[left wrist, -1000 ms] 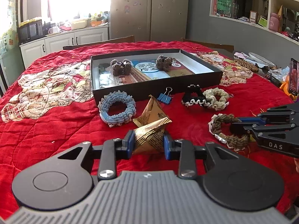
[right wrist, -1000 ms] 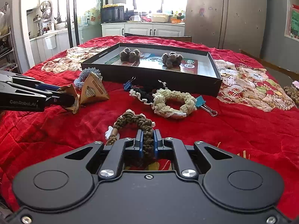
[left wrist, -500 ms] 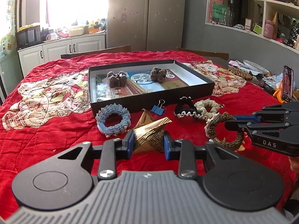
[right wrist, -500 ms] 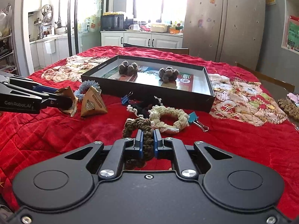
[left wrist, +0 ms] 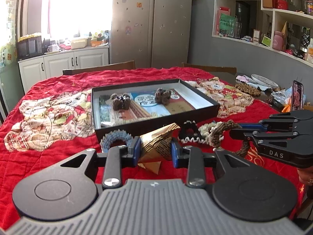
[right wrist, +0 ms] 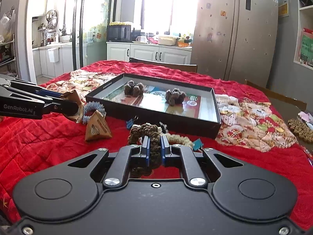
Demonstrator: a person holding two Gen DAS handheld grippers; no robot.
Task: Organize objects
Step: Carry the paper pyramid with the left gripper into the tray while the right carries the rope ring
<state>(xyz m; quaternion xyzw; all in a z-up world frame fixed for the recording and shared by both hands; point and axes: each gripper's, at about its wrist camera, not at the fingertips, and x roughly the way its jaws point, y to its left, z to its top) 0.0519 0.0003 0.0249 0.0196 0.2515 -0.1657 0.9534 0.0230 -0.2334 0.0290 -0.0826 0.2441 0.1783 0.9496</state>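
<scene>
A gold paper pyramid (left wrist: 156, 145) is clamped in the left gripper (left wrist: 155, 150), a brown braided ring (right wrist: 145, 135) in the right gripper (right wrist: 155, 150); red surface (right wrist: 234, 156) lies open before the black tray (right wrist: 156, 117) edge.

Gold-brown paper pyramid (left wrist: 156, 144) pinched between the left gripper (left wrist: 155, 149) pads, lifted off the red cloth; brown braided rope ring (right wrist: 147, 137) clamped upright in the right gripper (right wrist: 155, 149), black tray (right wrist: 214, 126) just beyond

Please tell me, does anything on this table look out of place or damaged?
Nothing looks damaged or spilled. Some items lie loose on the red cloth outside the black box: a blue woven ring, a brown paper packet, a cream ring.
</scene>
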